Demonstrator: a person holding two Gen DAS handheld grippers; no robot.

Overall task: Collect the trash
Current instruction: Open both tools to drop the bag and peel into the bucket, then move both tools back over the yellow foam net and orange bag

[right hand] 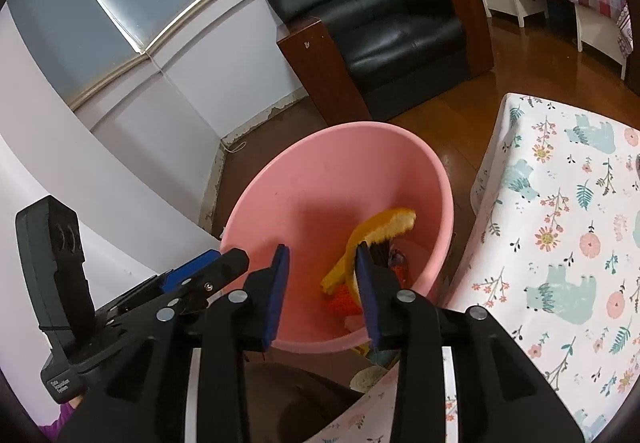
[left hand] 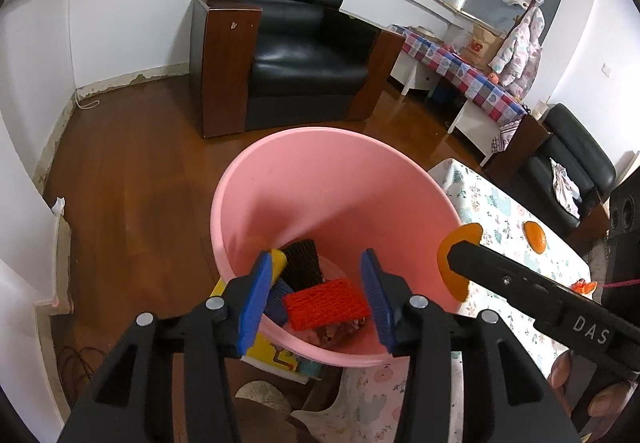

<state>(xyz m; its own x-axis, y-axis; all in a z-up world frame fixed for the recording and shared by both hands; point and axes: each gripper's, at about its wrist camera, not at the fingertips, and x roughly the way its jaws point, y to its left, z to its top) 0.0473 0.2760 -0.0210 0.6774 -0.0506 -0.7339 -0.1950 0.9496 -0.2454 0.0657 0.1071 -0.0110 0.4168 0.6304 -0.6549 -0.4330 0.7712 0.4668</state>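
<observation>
Orange peel (right hand: pixel 376 239) seemingly just touches the half-open right claw (right hand: pixel 324 293); left claw (left hand: pixel 316 303) wide, empty.

A black leather armchair (left hand: pixel 296 55) stands on the wooden floor (left hand: pixel 132 171) straight ahead of the tool, a checked-cloth bench (left hand: pixel 464 71) off to its right.

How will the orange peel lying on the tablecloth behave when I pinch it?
The orange peel looks thin and curved, so probably light and bendy. It lies low on the tablecloth, so rolling seems unlikely, though the cloth might bunch underneath.
</observation>
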